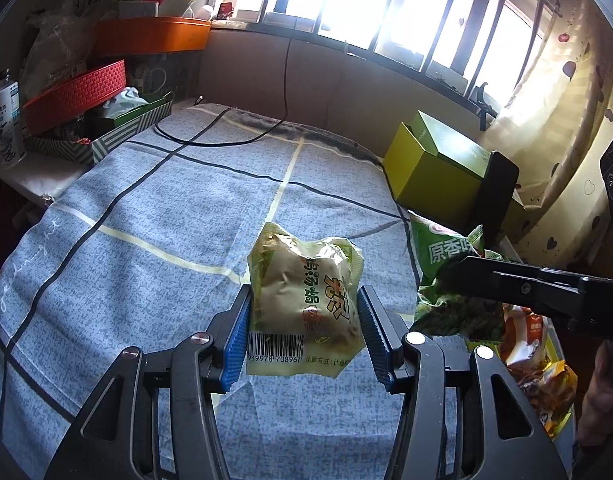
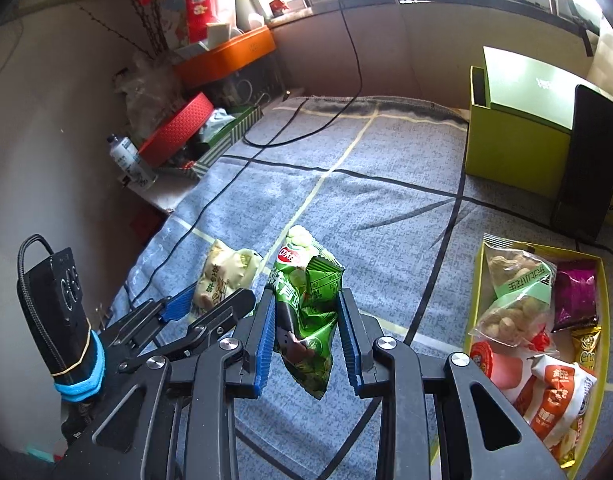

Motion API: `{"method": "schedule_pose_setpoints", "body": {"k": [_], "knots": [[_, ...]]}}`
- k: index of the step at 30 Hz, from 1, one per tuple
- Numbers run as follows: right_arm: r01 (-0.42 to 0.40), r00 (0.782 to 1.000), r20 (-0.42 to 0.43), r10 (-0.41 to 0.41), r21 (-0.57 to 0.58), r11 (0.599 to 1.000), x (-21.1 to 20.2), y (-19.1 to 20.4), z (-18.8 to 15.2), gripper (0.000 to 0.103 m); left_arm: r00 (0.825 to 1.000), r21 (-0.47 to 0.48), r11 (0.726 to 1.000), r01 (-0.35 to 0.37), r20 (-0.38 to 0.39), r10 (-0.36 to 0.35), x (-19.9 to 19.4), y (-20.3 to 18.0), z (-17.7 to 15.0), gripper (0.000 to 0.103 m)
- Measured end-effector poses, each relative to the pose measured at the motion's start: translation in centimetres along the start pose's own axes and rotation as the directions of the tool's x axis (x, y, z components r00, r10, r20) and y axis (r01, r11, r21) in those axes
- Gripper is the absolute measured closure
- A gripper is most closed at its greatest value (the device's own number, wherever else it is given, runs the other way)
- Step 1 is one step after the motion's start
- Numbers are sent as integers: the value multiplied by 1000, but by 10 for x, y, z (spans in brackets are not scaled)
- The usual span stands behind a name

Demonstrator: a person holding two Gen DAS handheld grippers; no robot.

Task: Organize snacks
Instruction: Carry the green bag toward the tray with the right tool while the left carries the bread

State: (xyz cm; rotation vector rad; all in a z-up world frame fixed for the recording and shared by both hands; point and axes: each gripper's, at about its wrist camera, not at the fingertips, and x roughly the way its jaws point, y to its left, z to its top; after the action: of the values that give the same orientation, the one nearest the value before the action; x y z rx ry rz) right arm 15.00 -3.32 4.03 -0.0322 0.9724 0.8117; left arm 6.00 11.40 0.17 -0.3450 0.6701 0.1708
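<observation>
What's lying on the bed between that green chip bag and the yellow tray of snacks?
Nothing but blue bedspread. The right wrist view shows that stretch bare between the green chip bag, held in the right hand-held gripper, and the yellow tray.

Right gripper [image 2: 306,340] clamps green chip bag [image 2: 306,320]; left gripper [image 2: 210,304] pinches pale packet [image 2: 222,276] (just beside); yellow tray [image 2: 476,280] holds snacks.

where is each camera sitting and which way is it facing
Left wrist: on the left gripper, facing along its fingers across the blue plaid cloth to the windows; it grips a yellow-green snack pack.
Right wrist: on the right gripper, facing the same way; it grips a green chip bag, with the snack tray at right.
Shared: cloth, green box, both snacks, each other's gripper.
</observation>
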Motion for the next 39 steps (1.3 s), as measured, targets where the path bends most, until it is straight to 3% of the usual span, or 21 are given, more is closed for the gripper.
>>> {"method": "schedule_pose_setpoints", "body": {"k": [13,24,39], "knots": [[-14,995,97,9,47,999,-54,-21,-23,75,998,102,993,58,-2,-58,-19,-47,0,51],[23,984,171,-48,143,989,-99,-69,-40,75,990,204,969,141,-30,-138,-20,-103,-6,51],[51,976,195,-101,250,967,-124,-120,-67,75,953,284,913,293,-165,-255,-1,-164,-32,50]]}}
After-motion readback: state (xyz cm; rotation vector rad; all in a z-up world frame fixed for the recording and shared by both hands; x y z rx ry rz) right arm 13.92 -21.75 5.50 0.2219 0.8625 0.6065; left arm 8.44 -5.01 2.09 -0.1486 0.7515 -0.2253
